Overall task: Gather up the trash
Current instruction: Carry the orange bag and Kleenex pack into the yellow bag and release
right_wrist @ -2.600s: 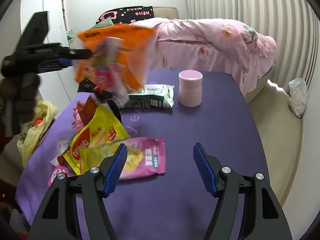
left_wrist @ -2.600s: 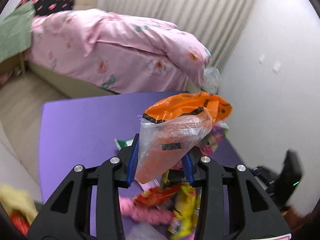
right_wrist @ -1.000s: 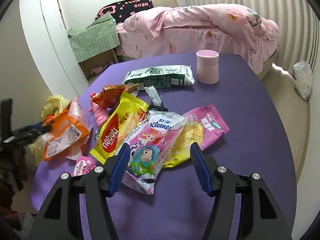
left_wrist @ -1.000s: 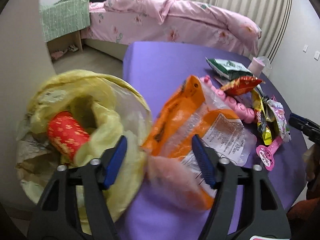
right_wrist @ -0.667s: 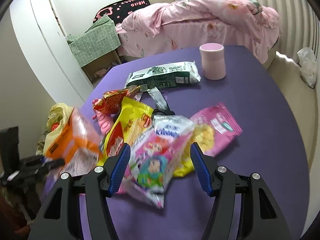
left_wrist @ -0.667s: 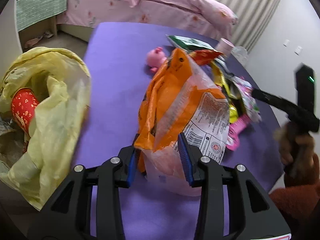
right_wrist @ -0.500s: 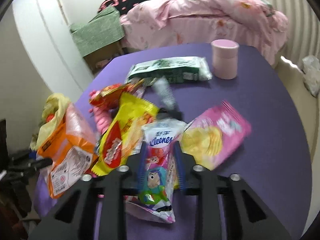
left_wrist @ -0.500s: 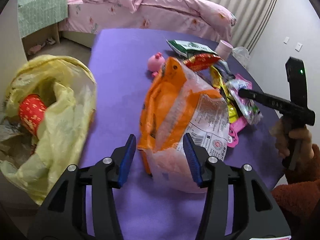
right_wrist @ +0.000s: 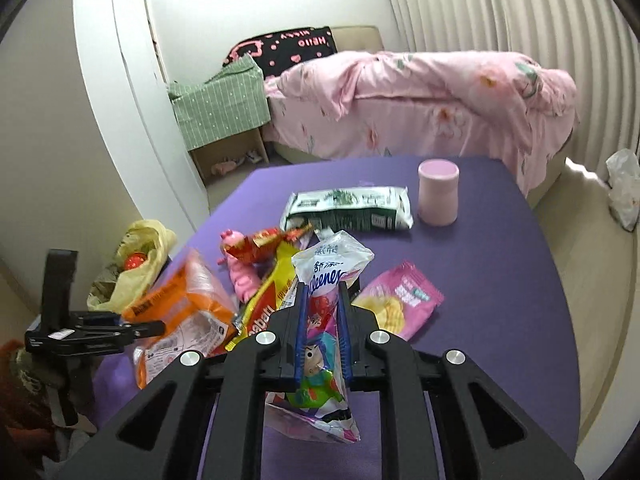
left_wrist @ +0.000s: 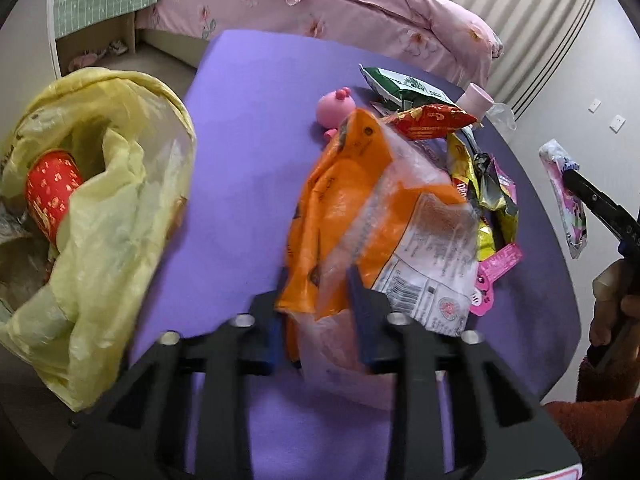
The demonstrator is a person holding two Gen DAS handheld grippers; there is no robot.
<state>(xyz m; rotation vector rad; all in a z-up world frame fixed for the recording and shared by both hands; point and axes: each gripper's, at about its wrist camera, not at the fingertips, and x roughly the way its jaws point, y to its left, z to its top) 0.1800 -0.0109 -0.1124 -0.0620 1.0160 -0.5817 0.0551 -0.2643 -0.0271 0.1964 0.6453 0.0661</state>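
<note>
My left gripper [left_wrist: 318, 280] is shut on an orange and clear snack bag [left_wrist: 360, 208], held over the near left part of the purple table [left_wrist: 248, 128]; the bag shows in the right wrist view [right_wrist: 180, 312] too. A yellow trash bag [left_wrist: 100, 208] with a red can [left_wrist: 50, 188] inside hangs off the table's left edge. My right gripper [right_wrist: 322, 300] is shut on a Kleenex tissue pack [right_wrist: 330, 280] and holds it above the table. Several wrappers lie on the table: red [right_wrist: 266, 242], yellow [right_wrist: 276, 292], pink [right_wrist: 400, 300], green [right_wrist: 348, 208].
A pink cup [right_wrist: 438, 192] stands at the table's far right. A pink toy [right_wrist: 240, 276] lies among the wrappers. A bed with a pink quilt [right_wrist: 420, 100] is behind the table. A white bag [right_wrist: 622, 188] lies on the floor at right.
My right gripper has closed on the tissue pack and lifted it off the table. My left gripper closed again on the orange bag beside the trash bag.
</note>
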